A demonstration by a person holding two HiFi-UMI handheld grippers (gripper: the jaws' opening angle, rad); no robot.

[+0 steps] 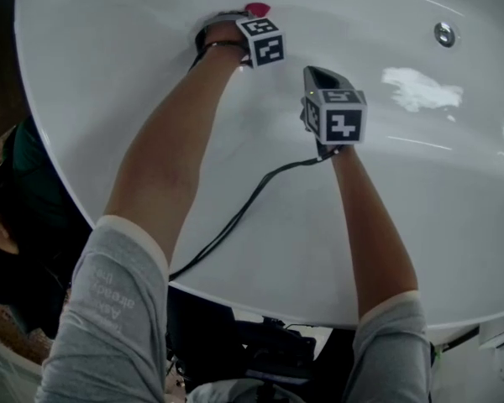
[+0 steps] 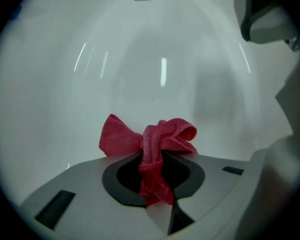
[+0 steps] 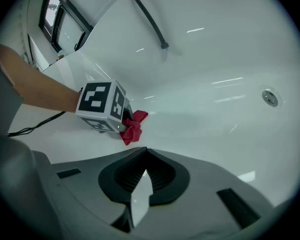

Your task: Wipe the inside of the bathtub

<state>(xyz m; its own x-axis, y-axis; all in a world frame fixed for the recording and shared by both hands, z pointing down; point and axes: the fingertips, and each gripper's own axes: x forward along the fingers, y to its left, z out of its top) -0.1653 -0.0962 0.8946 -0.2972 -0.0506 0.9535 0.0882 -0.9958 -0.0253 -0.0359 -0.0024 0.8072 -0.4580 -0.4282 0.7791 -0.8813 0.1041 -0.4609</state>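
I'm leaning over the glossy white oval bathtub [image 1: 109, 74], both arms reaching down inside it. My left gripper [image 2: 152, 184] is far in against the tub's far wall, its jaws clamped on a bunched red woven cloth [image 2: 150, 139] that touches the white surface. My right gripper [image 3: 140, 184] hovers nearer and to the right, jaws together with nothing between them. A thin black cable [image 1: 235, 217] trails back over the near rim. A small round metal fitting [image 1: 444, 34] sits far right.
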